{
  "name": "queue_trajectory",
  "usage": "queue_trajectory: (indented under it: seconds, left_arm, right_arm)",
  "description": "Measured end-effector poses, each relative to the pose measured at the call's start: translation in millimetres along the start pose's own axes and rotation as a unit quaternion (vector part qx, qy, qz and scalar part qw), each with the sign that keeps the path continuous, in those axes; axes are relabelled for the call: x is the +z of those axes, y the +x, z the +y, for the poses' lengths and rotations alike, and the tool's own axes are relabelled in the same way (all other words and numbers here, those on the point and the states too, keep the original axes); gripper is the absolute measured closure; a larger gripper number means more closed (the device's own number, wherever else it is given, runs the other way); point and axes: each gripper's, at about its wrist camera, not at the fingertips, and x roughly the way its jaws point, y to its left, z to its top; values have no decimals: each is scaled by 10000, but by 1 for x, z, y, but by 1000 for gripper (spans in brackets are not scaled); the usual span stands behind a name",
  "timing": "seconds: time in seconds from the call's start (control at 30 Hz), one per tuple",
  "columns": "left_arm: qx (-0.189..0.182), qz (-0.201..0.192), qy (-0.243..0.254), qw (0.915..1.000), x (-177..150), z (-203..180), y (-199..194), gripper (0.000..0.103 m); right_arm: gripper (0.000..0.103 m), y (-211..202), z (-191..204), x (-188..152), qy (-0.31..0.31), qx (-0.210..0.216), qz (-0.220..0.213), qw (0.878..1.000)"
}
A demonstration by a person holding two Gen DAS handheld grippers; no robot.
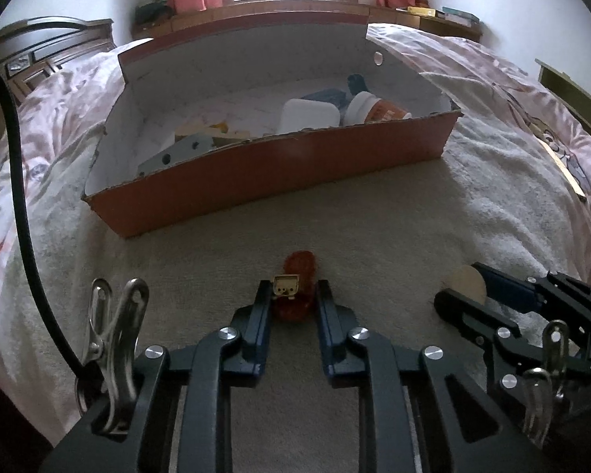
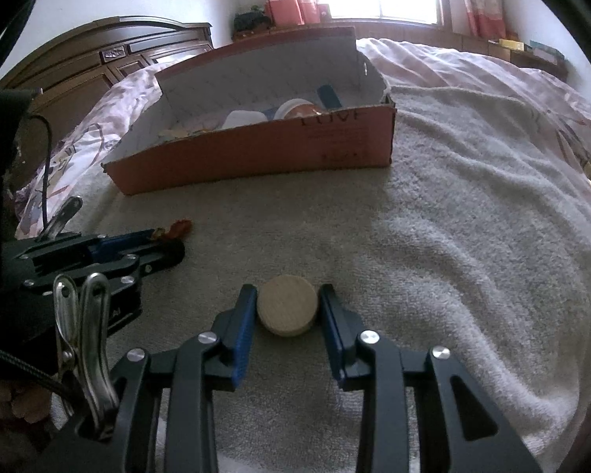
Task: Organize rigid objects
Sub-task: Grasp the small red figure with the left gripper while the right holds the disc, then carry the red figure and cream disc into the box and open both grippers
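— Well, how much has been sorted so far?

— Ahead of both grippers, a cardboard box [image 1: 279,173] is set on the towel-covered bed [image 2: 472,236]. Several things are already held inside it: a white container [image 1: 309,116], a jar [image 1: 374,108] and some flat pieces.

— And what is left outside?

— Two things, it seems. A wooden disc [image 2: 287,309] is clamped between the pads of the right gripper [image 2: 287,311], low on the towel. An orange toy [image 1: 297,291] is pinched by the left gripper [image 1: 295,299], whose jaws are closed on it, just short of the box.

— So both are yet to be dropped in?

— Judged so; neither has been lifted over the rim.
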Motion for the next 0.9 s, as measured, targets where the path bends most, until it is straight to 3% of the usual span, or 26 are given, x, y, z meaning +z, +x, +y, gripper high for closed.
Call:
queue_trajectory:
  seconds: [0.53,0.9]
  left_arm:
    - [-75,-44,-365,9993,2,17,-14,81]
    - [-124,-342,-446,9983,18,29,-35,81]
  right_arm:
    - [70,-2,2,1,-20,-20,18,10000]
    - [70,-12,2,21,-25,234,-42,9997]
